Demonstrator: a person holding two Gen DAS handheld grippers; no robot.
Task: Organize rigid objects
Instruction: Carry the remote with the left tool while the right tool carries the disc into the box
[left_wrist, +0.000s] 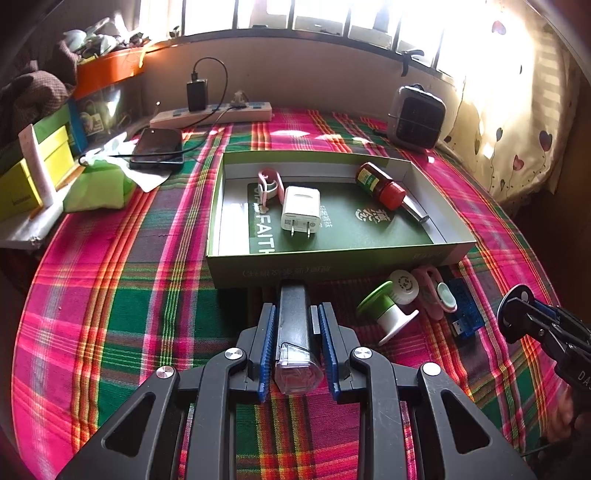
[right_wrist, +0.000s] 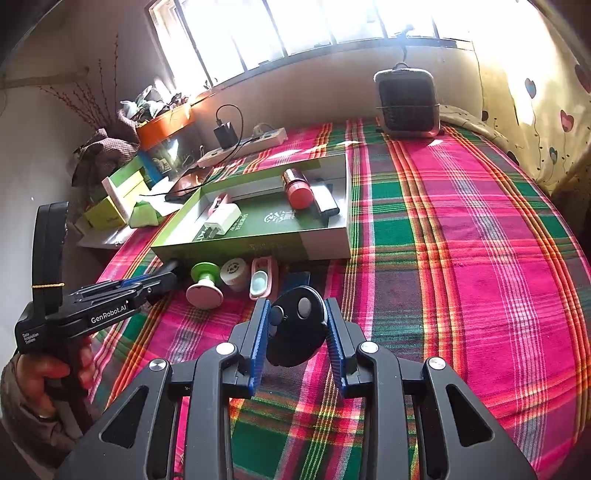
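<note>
My left gripper (left_wrist: 295, 314) is shut on a black stick-shaped device with a clear end cap (left_wrist: 294, 332), just in front of the green box (left_wrist: 332, 258). The box holds a white charger plug (left_wrist: 300, 208), a red-capped brown bottle (left_wrist: 380, 184) and a pink clip (left_wrist: 269, 184). My right gripper (right_wrist: 295, 306) is shut on a round black remote (right_wrist: 295, 325) above the cloth. In front of the box lie a green-and-white spool (left_wrist: 384, 312), a white cap (left_wrist: 404, 286), a pink case (left_wrist: 436, 295) and a blue USB item (left_wrist: 463, 314).
The plaid cloth (right_wrist: 461, 258) covers the table. At the back stand a small grey heater (left_wrist: 415, 118), a power strip (left_wrist: 210, 112) with a black adapter, and a phone (left_wrist: 159, 147). Yellow-green boxes (left_wrist: 33, 170) and tissues crowd the left edge.
</note>
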